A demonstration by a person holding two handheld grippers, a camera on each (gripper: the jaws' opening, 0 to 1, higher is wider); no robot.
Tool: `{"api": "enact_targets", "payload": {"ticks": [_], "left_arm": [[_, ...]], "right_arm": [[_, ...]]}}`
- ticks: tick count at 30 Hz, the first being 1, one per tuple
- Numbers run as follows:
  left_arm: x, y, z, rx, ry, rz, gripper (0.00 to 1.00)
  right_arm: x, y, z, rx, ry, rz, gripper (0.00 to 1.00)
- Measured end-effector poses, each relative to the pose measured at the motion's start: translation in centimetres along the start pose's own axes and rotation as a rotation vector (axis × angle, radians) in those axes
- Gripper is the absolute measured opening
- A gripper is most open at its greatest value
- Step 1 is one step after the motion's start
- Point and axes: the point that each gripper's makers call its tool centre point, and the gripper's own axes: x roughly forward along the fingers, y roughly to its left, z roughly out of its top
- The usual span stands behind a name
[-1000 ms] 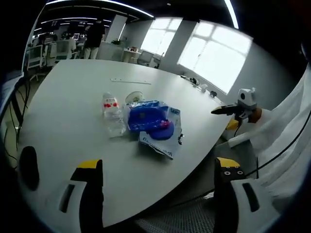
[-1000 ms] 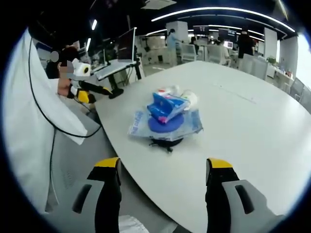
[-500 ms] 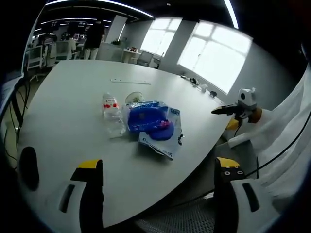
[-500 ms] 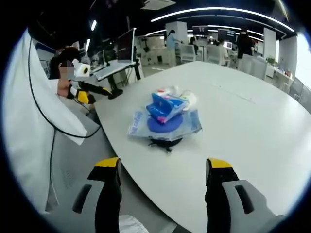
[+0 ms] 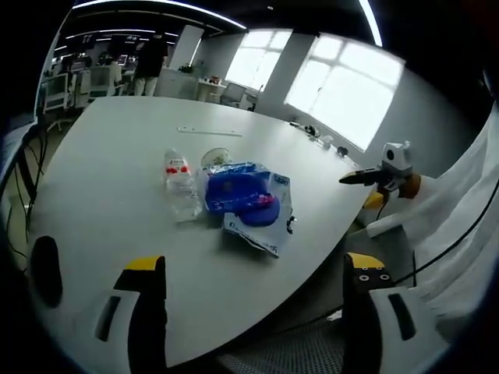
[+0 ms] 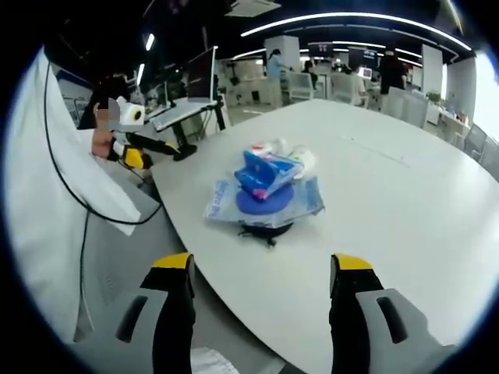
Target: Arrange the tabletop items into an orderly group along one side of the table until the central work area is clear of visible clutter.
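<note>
A small heap lies on the white table (image 5: pixel 101 164): a blue pouch (image 5: pixel 232 189) on a blue disc, a clear printed bag (image 5: pixel 269 226) under them, a crumpled plastic bottle (image 5: pixel 180 183) with a red label, and a clear cup (image 5: pixel 215 157) behind. The right gripper view has the same heap, the blue pouch (image 6: pixel 267 171) over the clear bag (image 6: pixel 265 204). My left gripper (image 5: pixel 253 269) is open, held short of the heap over the table edge. My right gripper (image 6: pixel 263 269) is open too, well apart from the heap. The other gripper (image 5: pixel 373 178) shows at the right, the left one (image 6: pixel 152 143) at the left.
A long thin strip (image 5: pixel 209 131) lies farther back on the table. A white sleeve with a black cable (image 6: pixel 70 187) hangs at the left. Desks, chairs and standing people (image 5: pixel 148 62) fill the office behind. Windows (image 5: pixel 343 89) run along the far wall.
</note>
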Motion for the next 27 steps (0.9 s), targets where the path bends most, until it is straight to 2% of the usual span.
{"api": "enact_targets", "payload": {"ticks": [15,27], "left_arm": [[0.5,0.0,0.3,-0.003,-0.002,-0.003,0.95],[0.8,0.5,1.0,0.002,-0.011,0.0,0.93]], "right_arm": [[0.2,-0.4,0.1,0.012,-0.007,-0.012,0.68],[0.8,-0.8,1.0,0.011,-0.021,-0.013,0.67]]}}
